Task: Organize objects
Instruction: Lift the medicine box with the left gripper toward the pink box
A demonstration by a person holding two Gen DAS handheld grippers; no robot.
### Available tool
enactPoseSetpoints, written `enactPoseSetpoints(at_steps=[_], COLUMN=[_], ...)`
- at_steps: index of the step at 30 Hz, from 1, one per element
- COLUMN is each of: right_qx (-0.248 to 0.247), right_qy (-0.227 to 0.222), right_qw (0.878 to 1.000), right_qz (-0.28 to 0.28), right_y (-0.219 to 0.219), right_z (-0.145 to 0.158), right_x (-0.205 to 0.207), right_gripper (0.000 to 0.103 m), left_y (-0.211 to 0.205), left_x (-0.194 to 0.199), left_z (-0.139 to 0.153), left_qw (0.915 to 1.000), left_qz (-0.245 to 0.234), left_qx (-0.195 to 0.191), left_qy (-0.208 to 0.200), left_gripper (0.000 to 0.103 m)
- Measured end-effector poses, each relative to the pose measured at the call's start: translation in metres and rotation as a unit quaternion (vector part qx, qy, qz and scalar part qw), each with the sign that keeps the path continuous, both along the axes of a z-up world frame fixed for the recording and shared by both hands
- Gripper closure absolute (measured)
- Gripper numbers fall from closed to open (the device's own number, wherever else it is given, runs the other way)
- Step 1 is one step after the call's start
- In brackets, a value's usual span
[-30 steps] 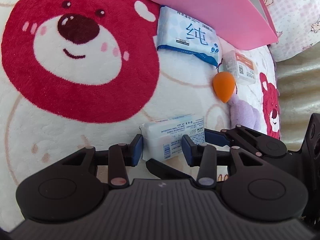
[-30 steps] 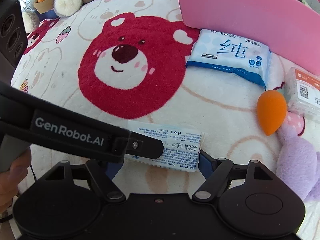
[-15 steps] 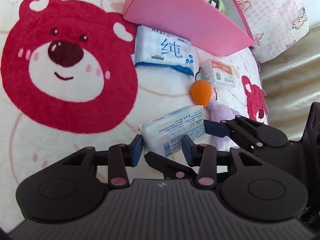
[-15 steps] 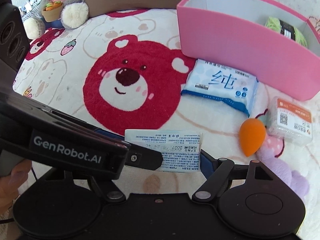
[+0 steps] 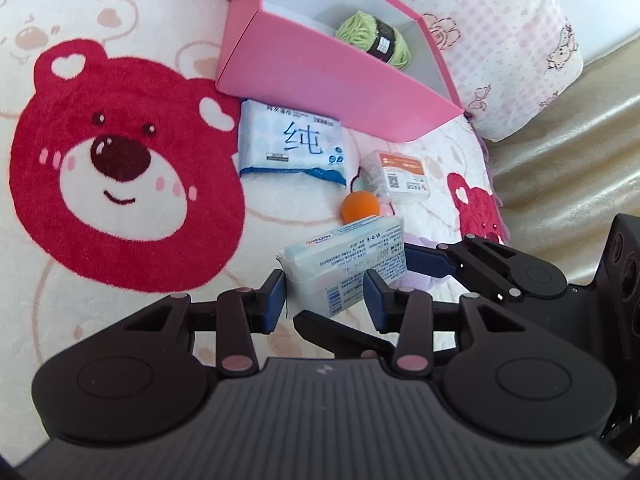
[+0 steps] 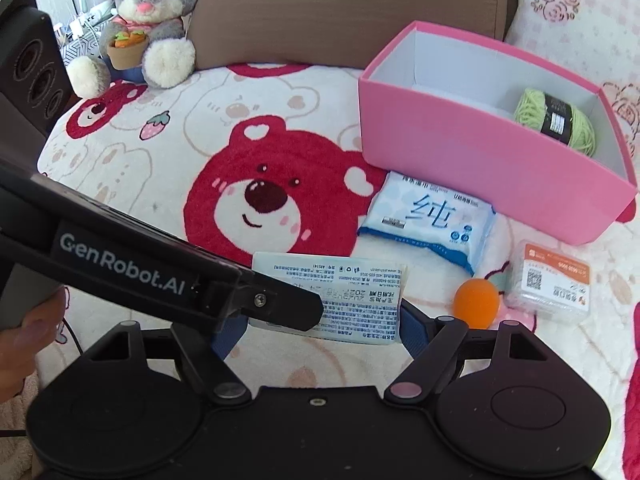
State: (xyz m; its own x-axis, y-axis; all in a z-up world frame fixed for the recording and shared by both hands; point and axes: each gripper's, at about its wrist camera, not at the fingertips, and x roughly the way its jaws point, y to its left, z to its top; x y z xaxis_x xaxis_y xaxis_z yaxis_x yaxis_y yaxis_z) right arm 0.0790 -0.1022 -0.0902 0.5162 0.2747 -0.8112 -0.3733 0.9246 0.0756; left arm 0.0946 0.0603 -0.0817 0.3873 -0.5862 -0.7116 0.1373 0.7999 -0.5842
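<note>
inside pink box (image 6: pixel 472 152) green yarn (image 6: pixel 556 120), both grippers' jaws clamping white packet (image 5: pixel 348 264)

The black arm of the left gripper (image 6: pixel 280 304) reads "GenRobot.AI" in pale letters. The blue-and-white wipes pack (image 6: pixel 430 216), lying against the pink box (image 6: pixel 480 168), carries a large blue "纯". The small clear box (image 6: pixel 548 280) shows a QR code on its orange-and-white label. Fine print on the held tissue pack (image 6: pixel 360 288) is too small to read.
</note>
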Motion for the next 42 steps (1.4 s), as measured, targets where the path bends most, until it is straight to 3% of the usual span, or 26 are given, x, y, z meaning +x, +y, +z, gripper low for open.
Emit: enactPoseSetpoints(at_steps=[16,34,42], right_qx=[-0.007,0.004,0.028], right_qy=[-0.066,-0.075,-0.076], right_qw=[0.998,0.997,0.997], right_qz=[0.007,-0.002,-0.002], right_y=[-0.004,-0.019,-0.026], right_z=[0.041,0.079,0.085], right_x=[-0.009,0.004,0.023], right_gripper=[0.021,0.020,0.022], left_y=[-0.006,-0.015,-0.013], left_x=[-0.010,0.005,0.017], left_z=[0.050,0.096,0.095], left_qw=[0.9984,0.9972,0.9974], left_qz=[0.002,-0.006,0.009], left_qx=[0.000,0.012,0.002], left_qy=[-0.056,-0.074,-0.072], left_gripper=[0.062,0.062,0.062])
